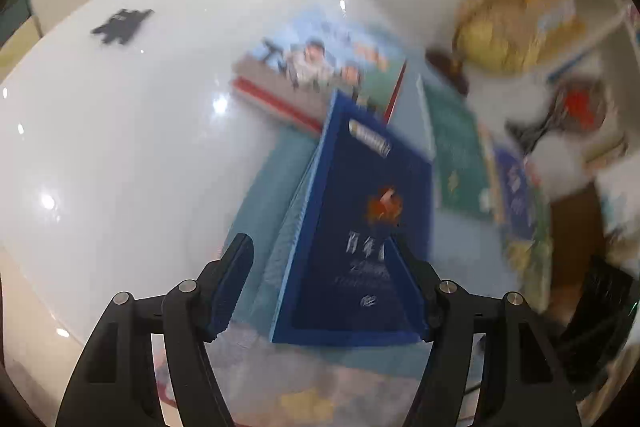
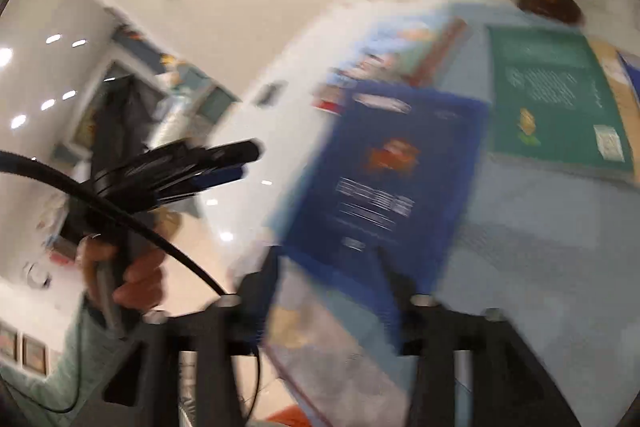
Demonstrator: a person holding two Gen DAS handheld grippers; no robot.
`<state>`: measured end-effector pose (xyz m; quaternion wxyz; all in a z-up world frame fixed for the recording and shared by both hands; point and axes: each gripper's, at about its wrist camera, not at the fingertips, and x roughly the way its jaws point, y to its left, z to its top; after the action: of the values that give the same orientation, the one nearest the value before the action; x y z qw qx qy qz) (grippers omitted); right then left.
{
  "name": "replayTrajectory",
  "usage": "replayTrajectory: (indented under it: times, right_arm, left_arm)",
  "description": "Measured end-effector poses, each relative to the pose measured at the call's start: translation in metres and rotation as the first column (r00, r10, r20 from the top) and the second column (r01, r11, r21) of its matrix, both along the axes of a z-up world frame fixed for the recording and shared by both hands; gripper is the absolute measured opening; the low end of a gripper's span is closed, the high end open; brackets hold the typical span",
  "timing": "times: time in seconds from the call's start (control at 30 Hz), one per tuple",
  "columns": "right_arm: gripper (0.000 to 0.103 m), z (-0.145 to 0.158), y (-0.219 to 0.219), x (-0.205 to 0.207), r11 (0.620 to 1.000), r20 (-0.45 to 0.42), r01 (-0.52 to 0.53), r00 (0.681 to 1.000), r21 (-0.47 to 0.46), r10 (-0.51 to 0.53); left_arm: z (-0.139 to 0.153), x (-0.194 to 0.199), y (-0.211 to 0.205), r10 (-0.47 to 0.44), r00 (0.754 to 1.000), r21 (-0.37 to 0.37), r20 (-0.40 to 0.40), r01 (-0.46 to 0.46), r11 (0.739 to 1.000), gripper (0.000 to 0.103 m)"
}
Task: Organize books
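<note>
blue book (image 1: 360, 211): tilted up off the teal mat, 12 o'clock of the left gripper (image 1: 324, 267)
left fingers (image 1: 234, 283): wide apart, the book's near end between them; contact unclear
right gripper (image 2: 328, 275): too blurred; cannot tell
handling: probably stiff, light, glossy cover; take the near edge

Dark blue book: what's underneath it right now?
Under the dark blue book a light blue mat shows on the white table, with a pale illustrated book at its near edge. What lies directly beneath its cover is hidden, and motion blur obscures the rest.
</note>
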<state>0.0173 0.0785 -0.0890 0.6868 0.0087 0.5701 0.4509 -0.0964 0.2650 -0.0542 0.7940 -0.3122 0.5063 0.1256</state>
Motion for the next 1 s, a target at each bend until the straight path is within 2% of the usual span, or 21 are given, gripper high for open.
replayTrajectory:
  times: [0.07, 0.13, 0.17, 0.2, 0.3, 0.4, 0.47, 0.53, 0.57, 0.63, 0.67, 0.7, 0.77, 0.8, 0.9, 1.0]
  right_arm:
    - [0.057, -0.017, -0.003, 0.009, 0.997, 0.002, 0.051, 0.999, -0.053, -0.051]
    - [0.055, -0.028, 0.0, 0.016, 0.99, 0.026, 0.092, 0.996, -0.103, -0.089]
    - [0.05, -0.036, -0.004, 0.021, 0.983, 0.045, 0.113, 0.993, -0.145, -0.108]
    - [0.038, -0.045, 0.0, 0.024, 0.973, 0.056, 0.124, 0.992, -0.192, -0.115]
    - [0.029, -0.066, 0.005, 0.031, 0.95, 0.049, 0.143, 0.99, -0.279, -0.134]
    - [0.028, -0.076, 0.011, 0.03, 0.954, 0.019, 0.139, 0.99, -0.266, -0.139]
    - [0.029, -0.075, 0.015, 0.026, 0.947, 0.054, 0.148, 0.989, -0.285, -0.138]
    - [0.029, -0.075, 0.011, 0.028, 0.947, 0.05, 0.168, 0.986, -0.274, -0.16]
    - [0.029, -0.071, 0.007, 0.028, 0.949, 0.03, 0.182, 0.983, -0.257, -0.181]
    - [0.029, -0.073, -0.002, 0.031, 0.954, -0.023, 0.218, 0.974, -0.206, -0.227]
    - [0.029, -0.074, -0.006, 0.032, 0.955, -0.039, 0.228, 0.97, -0.19, -0.24]
    - [0.029, -0.076, -0.01, 0.033, 0.954, -0.059, 0.245, 0.964, -0.17, -0.259]
    - [0.029, -0.077, -0.014, 0.034, 0.951, -0.073, 0.269, 0.957, -0.154, -0.282]
    - [0.029, -0.077, -0.015, 0.034, 0.948, -0.07, 0.28, 0.954, -0.153, -0.293]
    - [0.029, -0.075, -0.016, 0.031, 0.94, -0.059, 0.304, 0.947, -0.155, -0.316]
    - [0.03, -0.072, -0.012, 0.028, 0.933, -0.069, 0.327, 0.938, -0.151, -0.34]
  left_arm:
    - [-0.016, 0.009, -0.005, -0.034, 0.999, 0.004, -0.033, 0.034, 0.999, 0.065]
    - [-0.035, 0.015, -0.007, -0.076, 0.995, -0.039, -0.058, 0.074, 0.997, 0.064]
    - [-0.044, 0.017, -0.009, -0.1, 0.992, -0.06, -0.071, 0.096, 0.994, 0.058]
    - [-0.05, 0.018, -0.011, -0.125, 0.988, -0.062, -0.09, 0.12, 0.991, 0.057]
    - [-0.051, 0.017, -0.017, -0.173, 0.982, -0.047, -0.079, 0.169, 0.984, 0.057]
    - [-0.052, 0.012, -0.013, -0.184, 0.982, -0.14, -0.041, 0.177, 0.974, 0.057]
    - [-0.048, 0.011, -0.012, -0.199, 0.98, -0.154, -0.021, 0.194, 0.969, 0.057]
    - [-0.038, 0.008, -0.005, -0.196, 0.98, -0.209, 0.039, 0.199, 0.957, 0.057]
    - [-0.031, 0.005, 0.0, -0.185, 0.978, -0.254, 0.094, 0.204, 0.945, 0.057]
    - [-0.022, 0.002, 0.007, -0.163, 0.975, -0.31, 0.152, 0.203, 0.929, 0.049]
    - [-0.021, 0.004, 0.006, -0.164, 0.977, -0.303, 0.134, 0.197, 0.932, 0.034]
    - [-0.023, 0.009, 0.002, -0.185, 0.978, -0.258, 0.093, 0.203, 0.945, 0.02]
    - [-0.031, 0.016, -0.007, -0.227, 0.973, -0.181, 0.033, 0.229, 0.956, 0.017]
    - [-0.035, 0.019, -0.009, -0.239, 0.971, -0.179, 0.02, 0.238, 0.955, 0.017]
    - [-0.036, 0.027, -0.015, -0.274, 0.96, -0.222, 0.05, 0.278, 0.934, 0.014]
    - [-0.041, 0.043, -0.029, -0.349, 0.936, -0.23, 0.042, 0.349, 0.909, 0.014]
